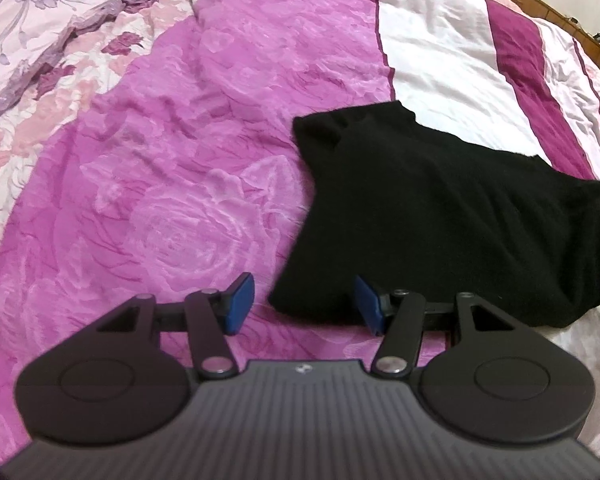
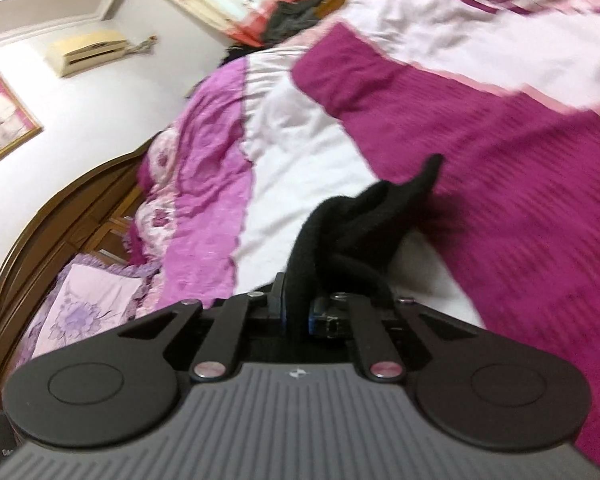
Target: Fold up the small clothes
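A small black garment (image 1: 440, 216) lies spread on the pink and white bedspread (image 1: 160, 160), right of centre in the left wrist view. My left gripper (image 1: 304, 304) hovers at its near left corner, open, its blue pads (image 1: 240, 300) apart; the corner lies between them, untouched by the left pad. In the right wrist view my right gripper (image 2: 298, 312) is shut on a bunched fold of the black garment (image 2: 364, 220), which rises from the jaws and drapes away over the bed.
Floral pillows (image 1: 40, 20) lie at the far left. A wooden headboard (image 2: 60, 216) curves along the bed's edge, a wall air conditioner (image 2: 88, 50) and a framed picture (image 2: 0, 120) beyond it. Dark clothes (image 2: 296, 16) sit by the curtains.
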`<state>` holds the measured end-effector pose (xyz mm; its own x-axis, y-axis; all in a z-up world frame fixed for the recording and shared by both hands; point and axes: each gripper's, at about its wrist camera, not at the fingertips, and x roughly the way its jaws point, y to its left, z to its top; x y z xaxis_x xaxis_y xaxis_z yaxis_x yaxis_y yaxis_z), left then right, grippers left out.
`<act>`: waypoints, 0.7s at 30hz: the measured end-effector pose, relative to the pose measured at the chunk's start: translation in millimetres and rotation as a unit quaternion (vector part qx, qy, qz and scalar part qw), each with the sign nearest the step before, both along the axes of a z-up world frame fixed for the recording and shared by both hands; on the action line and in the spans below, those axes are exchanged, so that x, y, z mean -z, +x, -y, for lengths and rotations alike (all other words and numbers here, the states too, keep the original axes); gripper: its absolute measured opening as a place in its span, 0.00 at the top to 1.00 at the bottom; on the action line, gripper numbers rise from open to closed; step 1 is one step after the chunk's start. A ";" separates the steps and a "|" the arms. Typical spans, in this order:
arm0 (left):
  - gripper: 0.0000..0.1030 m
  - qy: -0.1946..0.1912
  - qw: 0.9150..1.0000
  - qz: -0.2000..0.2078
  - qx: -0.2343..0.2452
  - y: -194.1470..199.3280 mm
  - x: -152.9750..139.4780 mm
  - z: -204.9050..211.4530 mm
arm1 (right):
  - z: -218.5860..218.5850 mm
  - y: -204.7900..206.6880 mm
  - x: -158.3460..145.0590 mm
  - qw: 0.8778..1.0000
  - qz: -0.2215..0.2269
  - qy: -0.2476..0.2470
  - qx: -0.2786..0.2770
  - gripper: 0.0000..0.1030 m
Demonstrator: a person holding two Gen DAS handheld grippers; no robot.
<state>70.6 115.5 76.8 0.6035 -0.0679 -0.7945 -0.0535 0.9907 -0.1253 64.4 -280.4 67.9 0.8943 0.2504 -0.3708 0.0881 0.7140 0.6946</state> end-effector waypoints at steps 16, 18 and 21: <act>0.44 0.003 1.000 0.019 -0.024 -1.5 -14.5 -46.8 | -119.5 45.1 -66.2 0.991 0.077 -0.010 -0.105 0.93; 0.44 0.001 0.999 0.019 -0.027 -3.2 -14.1 -52.4 | -141.6 51.8 -68.3 0.989 0.078 -0.017 -0.123 0.93; 0.44 0.001 0.999 0.018 -0.033 -4.7 -12.7 -61.2 | -177.5 60.9 -69.8 0.984 0.077 -0.029 -0.156 0.93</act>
<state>65.8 176.7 89.5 0.6347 -0.0250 -0.7723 -0.1146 0.9854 -0.1260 125.3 -102.8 137.7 0.8236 0.5045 -0.2591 -0.2449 0.7284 0.6399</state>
